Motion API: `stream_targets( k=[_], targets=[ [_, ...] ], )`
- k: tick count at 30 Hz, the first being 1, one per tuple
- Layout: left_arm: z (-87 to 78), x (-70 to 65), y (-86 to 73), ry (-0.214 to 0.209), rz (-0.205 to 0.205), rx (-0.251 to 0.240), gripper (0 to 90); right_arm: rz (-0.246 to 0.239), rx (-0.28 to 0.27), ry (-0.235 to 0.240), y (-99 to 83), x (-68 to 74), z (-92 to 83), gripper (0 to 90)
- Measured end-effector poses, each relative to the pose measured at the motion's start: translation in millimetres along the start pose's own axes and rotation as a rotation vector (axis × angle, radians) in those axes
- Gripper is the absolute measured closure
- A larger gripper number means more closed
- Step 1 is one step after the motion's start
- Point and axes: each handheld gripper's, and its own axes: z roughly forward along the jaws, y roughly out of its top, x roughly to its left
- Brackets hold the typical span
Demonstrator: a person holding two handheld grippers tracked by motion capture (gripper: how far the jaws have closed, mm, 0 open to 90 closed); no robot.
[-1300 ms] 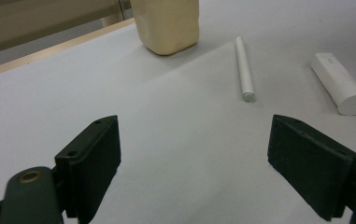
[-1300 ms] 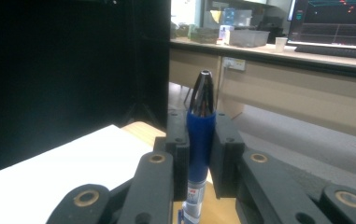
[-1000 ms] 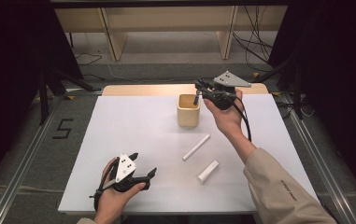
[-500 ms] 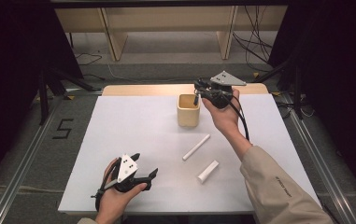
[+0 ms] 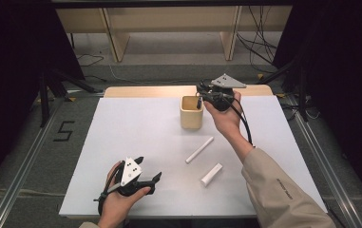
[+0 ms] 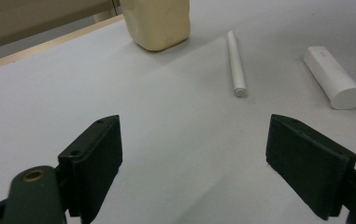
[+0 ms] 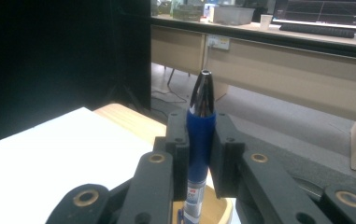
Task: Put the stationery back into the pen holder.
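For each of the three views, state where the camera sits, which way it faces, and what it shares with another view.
High view: above the table, looking down; both forearms and tools.
Left gripper view: on the left tool, facing cup and two white sticks.
Right gripper view: on the right tool, clamping a pen.
Shared: cup, high and left views.

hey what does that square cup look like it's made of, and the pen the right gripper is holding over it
The cup: probably pale wood or a wood-look moulding; matte tan walls with rounded corners, no clear grain visible. The pen: likely plastic barrel, glossy blue with a printed label, ending in a shiny dark cone, metal or polished plastic, judging by its bright reflections. The right gripper clamps it between its jaws above the cup.
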Motion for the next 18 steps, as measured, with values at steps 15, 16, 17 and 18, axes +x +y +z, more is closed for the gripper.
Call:
stream_targets(
  k=[15,16,17,18],
  targets=[
    [0.2,-1.0,-0.1,-0.001,0.004,0.003,19.1,-0.001,0.026,-0.008,-7.7,-0.6,7.3,80.1],
    [0.3,-1.0,0.0,-0.002,0.004,0.004,19.1,-0.002,0.028,-0.009,-8.3,-0.7,7.7,80.1],
    [0.4,-1.1,-0.1,-0.002,0.003,0.004,19.1,-0.004,0.029,-0.009,-8.9,-0.9,8.2,80.1],
    [0.6,-1.2,-0.1,-0.003,0.003,0.004,19.1,-0.004,0.031,-0.01,-9.6,-1.1,8.6,80.0]
  ],
)
